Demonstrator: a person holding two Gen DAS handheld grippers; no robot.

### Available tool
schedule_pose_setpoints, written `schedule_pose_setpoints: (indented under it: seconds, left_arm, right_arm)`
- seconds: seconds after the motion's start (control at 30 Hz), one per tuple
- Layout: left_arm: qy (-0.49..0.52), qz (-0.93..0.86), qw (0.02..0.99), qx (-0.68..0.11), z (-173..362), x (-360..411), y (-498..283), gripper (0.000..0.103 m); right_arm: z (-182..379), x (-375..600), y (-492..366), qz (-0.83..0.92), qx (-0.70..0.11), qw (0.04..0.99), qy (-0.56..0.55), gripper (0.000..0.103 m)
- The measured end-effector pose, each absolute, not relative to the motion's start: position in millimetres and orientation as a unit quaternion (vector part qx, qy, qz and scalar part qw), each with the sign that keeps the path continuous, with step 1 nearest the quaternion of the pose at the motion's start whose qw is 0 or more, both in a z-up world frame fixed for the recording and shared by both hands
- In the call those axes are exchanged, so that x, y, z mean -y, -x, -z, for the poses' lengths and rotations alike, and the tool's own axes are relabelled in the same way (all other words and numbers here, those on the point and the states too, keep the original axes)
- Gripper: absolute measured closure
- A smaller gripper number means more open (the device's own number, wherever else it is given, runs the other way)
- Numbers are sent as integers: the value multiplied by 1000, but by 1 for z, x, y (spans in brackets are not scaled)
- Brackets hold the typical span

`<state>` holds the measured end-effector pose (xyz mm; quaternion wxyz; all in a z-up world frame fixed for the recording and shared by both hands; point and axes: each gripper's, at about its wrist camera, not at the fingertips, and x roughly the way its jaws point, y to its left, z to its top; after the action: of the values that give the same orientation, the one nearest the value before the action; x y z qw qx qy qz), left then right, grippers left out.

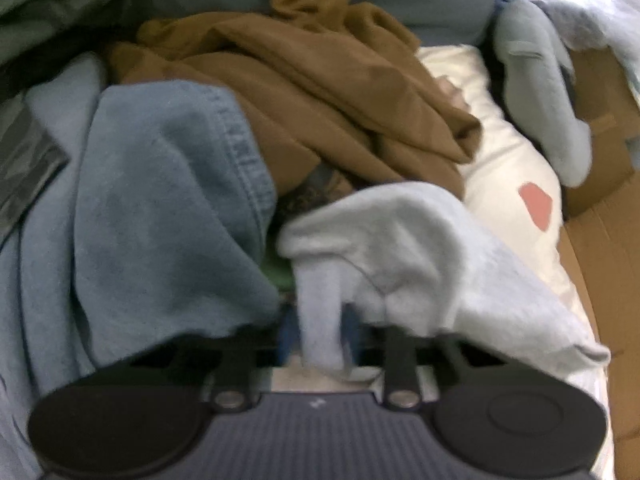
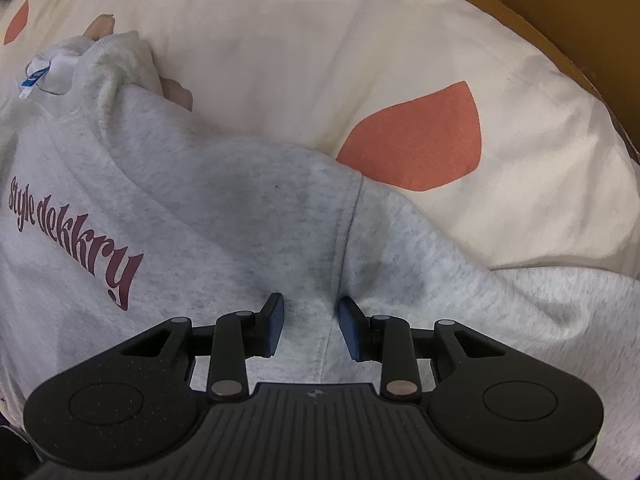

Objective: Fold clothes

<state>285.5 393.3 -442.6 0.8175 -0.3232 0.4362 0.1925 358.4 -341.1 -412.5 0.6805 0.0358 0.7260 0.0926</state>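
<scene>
My left gripper [image 1: 320, 332] has its blue pads pinched together on a fold of the pale grey sweatshirt [image 1: 404, 256]; the cloth bunches up between them and drapes off to the right over the cream sheet [image 1: 500, 152]. That view is blurred, so I can't make out finer detail at the pinch. My right gripper [image 2: 310, 326] points down onto the same grey sweatshirt [image 2: 248, 216], and its pads stand apart with a ridge of the fabric, next to a seam, gathered between them and touching both, so I read it as gripping that fold. Dark red lettering [image 2: 76, 240] runs across the sweatshirt's front to the left of that gripper, and near the top left of the right wrist view I see the neck opening with a small blue and white label [image 2: 34, 78]. The sweatshirt lies on the cream sheet [image 2: 320, 60], which carries coral petal shapes [image 2: 420, 140]. Behind the left gripper the other clothes sit in a loose heap: a faded blue denim piece [image 1: 168, 208] close on the left, a brown garment [image 1: 312, 80] crumpled behind it, and a bit of green fabric [image 1: 276, 272] showing between the denim and the sweatshirt. As for containers, a brown cardboard box [image 1: 600, 140] stands along the right edge of the sheet, with a light blue garment [image 1: 540, 92] draped over its near side; I can't tell what is inside it.
</scene>
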Motion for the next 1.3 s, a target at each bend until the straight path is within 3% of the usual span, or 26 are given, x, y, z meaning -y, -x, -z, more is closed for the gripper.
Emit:
schedule_pose_setpoints:
  seconds: [0.03, 0.3, 0.63, 1.13, 1.3]
  left_arm:
    - [336, -189, 813, -437, 441, -395, -286, 97]
    - [260, -123, 844, -453, 351, -399, -285, 98]
    - [106, -82, 868, -478, 228, -441, -292, 98]
    - [-121, -80, 837, -527, 116, -481, -324, 99]
    - [-232, -79, 807, -537, 122, -485, -321, 99]
  right_arm:
    - [412, 342, -357, -94, -726, 681, -35, 65]
    - [408, 351, -354, -103, -728, 677, -34, 66]
    - [403, 363, -349, -106, -729, 676, -39, 66]
    - [397, 374, -338, -99, -731, 675, -35, 66]
    - [395, 378, -336, -93, -733, 673, -37, 66]
